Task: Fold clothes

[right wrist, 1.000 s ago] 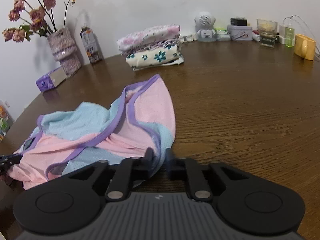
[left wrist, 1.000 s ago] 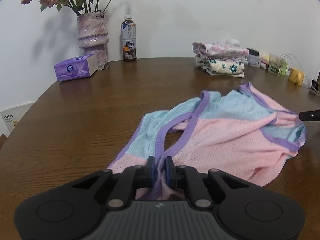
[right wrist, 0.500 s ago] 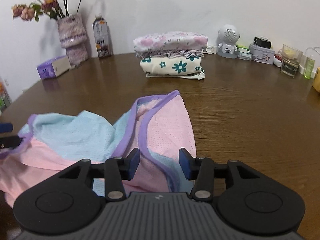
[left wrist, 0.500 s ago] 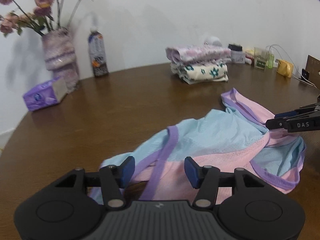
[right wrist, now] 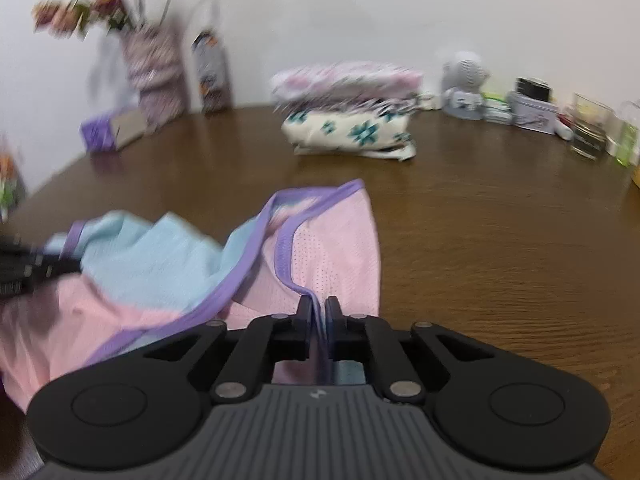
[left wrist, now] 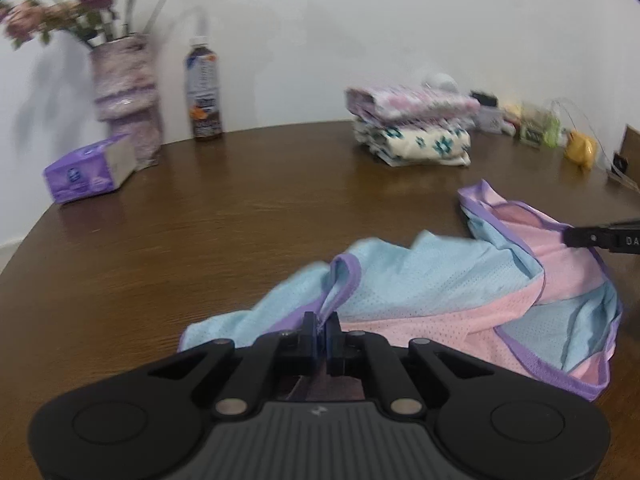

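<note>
A pink and light-blue mesh garment point(left wrist: 432, 300) with purple trim lies crumpled on the brown wooden table point(left wrist: 240, 208). My left gripper point(left wrist: 321, 326) is shut on the garment's purple-trimmed blue edge at its near left side. My right gripper point(right wrist: 319, 312) is shut on the purple-trimmed pink edge of the garment point(right wrist: 332, 256) at its near right side. The right gripper's fingers point(left wrist: 596, 237) show at the right edge of the left wrist view. The left gripper point(right wrist: 28, 270) shows dimly at the left edge of the right wrist view.
A stack of folded clothes point(left wrist: 412, 128) sits at the back of the table. A vase of flowers point(left wrist: 124, 92), a drink bottle point(left wrist: 203, 92) and a purple tissue box point(left wrist: 88, 168) stand at the back left. Small jars, boxes and a white figurine point(right wrist: 464, 80) line the back right.
Both grippers were open half a second ago and have now shut on the garment's trimmed edges. The views are blurred from motion.
</note>
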`<state>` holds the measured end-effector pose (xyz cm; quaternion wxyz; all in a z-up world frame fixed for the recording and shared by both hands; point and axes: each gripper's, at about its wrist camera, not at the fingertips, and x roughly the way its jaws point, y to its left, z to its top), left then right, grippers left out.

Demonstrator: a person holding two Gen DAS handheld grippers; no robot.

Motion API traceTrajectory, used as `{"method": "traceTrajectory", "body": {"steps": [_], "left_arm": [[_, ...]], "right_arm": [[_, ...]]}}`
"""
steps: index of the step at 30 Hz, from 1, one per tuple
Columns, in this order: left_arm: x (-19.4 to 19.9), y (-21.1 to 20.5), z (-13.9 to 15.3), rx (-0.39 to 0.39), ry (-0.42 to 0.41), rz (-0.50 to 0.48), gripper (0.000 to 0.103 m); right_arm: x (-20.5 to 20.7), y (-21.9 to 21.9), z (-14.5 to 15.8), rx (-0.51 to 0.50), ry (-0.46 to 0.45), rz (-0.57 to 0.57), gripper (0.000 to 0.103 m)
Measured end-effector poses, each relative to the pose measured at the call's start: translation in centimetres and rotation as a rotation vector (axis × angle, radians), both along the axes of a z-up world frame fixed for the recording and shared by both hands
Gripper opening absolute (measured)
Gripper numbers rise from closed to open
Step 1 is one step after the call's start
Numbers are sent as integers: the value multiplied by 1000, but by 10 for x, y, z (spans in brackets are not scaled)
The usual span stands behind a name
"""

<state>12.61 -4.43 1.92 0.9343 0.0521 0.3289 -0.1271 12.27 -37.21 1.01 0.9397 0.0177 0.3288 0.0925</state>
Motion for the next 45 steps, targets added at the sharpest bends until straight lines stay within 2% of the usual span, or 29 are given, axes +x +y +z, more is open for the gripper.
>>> {"method": "traceTrajectory", "body": {"steps": [5,10,18,23,26,28,31,35,37,40,41,45], "left_arm": [[-13,29,6,-2,-12,65,3],[-19,50,0,1,15,124,3],[-23,69,0,-5,9,195,3],[-25,72,1,-20,3,207,3],[-24,69,3,-18,-5,200,4],[-23,66,5,-14,-11,192,4],[-20,66,9,-27,-21,203,4],[-24,71,15,-56,-37,208,14],[-29,73,17,-51,-44,205,16],[-40,79,19,-53,-42,207,35],[-44,81,20,-55,-40,210,41],[-64,91,19,-53,-18,203,46]], "right_arm": [[-2,-31,10,123,-22,-58,4],[3,-60,1,205,6,-148,4],[-4,-89,-12,204,39,-271,4],[-19,-85,-14,180,49,-241,5],[-21,-80,-9,178,16,-222,12],[-17,-76,-5,167,-2,-220,27],[-9,-67,-3,132,-5,-208,29],[-8,-52,-1,88,-26,-203,29],[-14,-39,3,83,-43,-155,30],[-24,-20,9,74,-67,-83,39],[-26,-12,11,64,-71,-59,40],[-31,21,12,62,-56,67,42]]}}
